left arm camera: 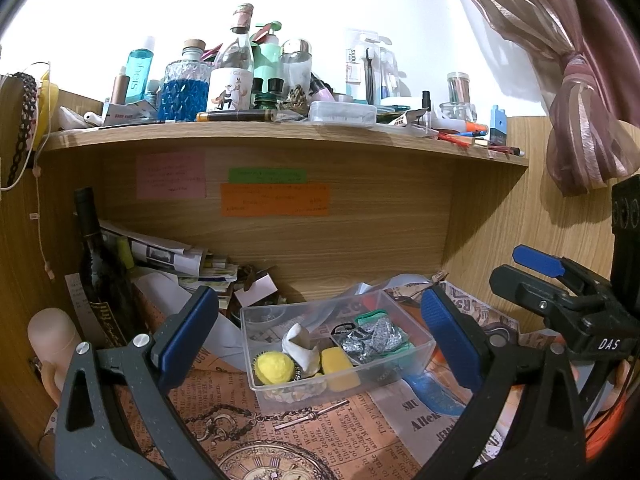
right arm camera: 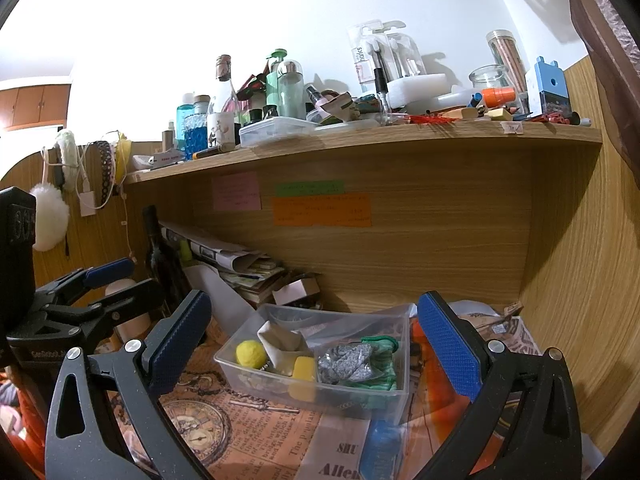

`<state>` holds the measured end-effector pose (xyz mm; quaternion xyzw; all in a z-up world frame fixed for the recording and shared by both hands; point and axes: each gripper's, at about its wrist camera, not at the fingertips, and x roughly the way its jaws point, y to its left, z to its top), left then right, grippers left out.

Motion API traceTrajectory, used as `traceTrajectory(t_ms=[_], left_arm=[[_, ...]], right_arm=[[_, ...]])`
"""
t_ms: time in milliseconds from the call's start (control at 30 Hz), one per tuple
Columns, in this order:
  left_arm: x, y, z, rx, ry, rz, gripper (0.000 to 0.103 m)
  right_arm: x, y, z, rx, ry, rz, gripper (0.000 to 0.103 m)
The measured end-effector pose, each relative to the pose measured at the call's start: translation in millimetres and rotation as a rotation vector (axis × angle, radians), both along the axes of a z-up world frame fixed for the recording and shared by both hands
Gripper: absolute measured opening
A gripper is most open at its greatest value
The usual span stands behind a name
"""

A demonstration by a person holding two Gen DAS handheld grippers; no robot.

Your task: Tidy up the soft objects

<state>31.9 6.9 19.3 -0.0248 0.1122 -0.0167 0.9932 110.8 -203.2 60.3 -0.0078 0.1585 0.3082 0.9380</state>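
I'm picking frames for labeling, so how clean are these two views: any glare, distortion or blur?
Left wrist view: the white wall is blown out and the shelf edge bows from fisheye. Right wrist view: the same glare upper left, while the clear bin stays sharp.

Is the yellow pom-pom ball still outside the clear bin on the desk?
No, the yellow pom-pom ball sits inside the clear plastic bin, beside a yellow sponge and a crumpled silver pouch.
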Motion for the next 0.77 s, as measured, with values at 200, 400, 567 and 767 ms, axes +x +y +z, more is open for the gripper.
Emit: traceTrajectory(t_ms=[200, 400, 567, 767], left_arm=[[0.5, 0.2, -0.1, 0.001, 0.003, -0.004, 0.103], [2.2, 1.8, 0.3, 0.001, 0.005, -0.008, 0.103], [2.5, 1.5, -0.5, -0.001, 0.008, -0.007, 0.103], [3.5, 0.7, -3.5, 0.000, 0.011, -0.006, 0.103]], right_arm=[[0.3, -0.1, -0.7, -0.002, 0.002, 0.001, 0.103], [0.8, 1.0, -1.4, -0.004, 0.004, 0.003, 0.103], [1.6, 1.6, -2.2, -0.007, 0.008, 0.005, 0.103], [4.1, 2.6, -4.2, -0.009, 0.016, 0.005, 0.103]])
